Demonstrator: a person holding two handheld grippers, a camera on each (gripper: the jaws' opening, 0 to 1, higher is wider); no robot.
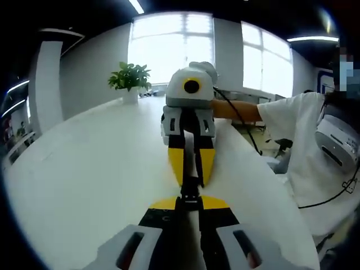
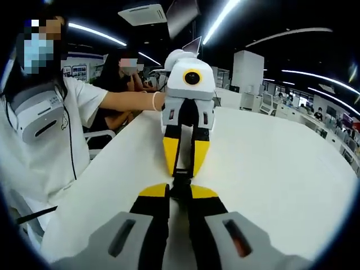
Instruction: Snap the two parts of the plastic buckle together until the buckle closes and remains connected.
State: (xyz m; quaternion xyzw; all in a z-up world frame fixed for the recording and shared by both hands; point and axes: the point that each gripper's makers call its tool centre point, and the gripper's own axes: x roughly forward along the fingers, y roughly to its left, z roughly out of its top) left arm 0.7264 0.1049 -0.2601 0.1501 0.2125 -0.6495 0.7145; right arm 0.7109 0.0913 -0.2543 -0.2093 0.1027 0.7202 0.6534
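Nearest in the left gripper view, the left claw (image 1: 190, 203) rises from the bottom edge with its yellow-tipped jaws pressed in on a dark buckle part (image 1: 190, 198). Directly opposite, tip to tip, the right claw (image 1: 191, 169) points back at it, jaws likewise pinched on a black strap (image 1: 198, 160) that runs up between them. The right gripper view confirms the arrangement from the other side: right claw (image 2: 179, 194) in the foreground, left claw (image 2: 183, 163) facing it, and the buckle (image 2: 181, 183) held between the two sets of tips, low over the white bench (image 2: 270, 169).

The two halves sit at the meeting point of the claws. Whether they have latched or merely touch cannot be determined; the joint is small and partly masked by the jaws.

Judgement on the step in hand: this is the closing push. To do it well, keep both claws on one straight line, square the halves so the prongs enter the socket evenly, and press together without twist. Then ease the claws apart slightly to test that the joint holds.

Beyond: a person in a white shirt (image 2: 53, 140) beside the bench, and a potted plant (image 1: 130, 79) at the far end before bright windows.
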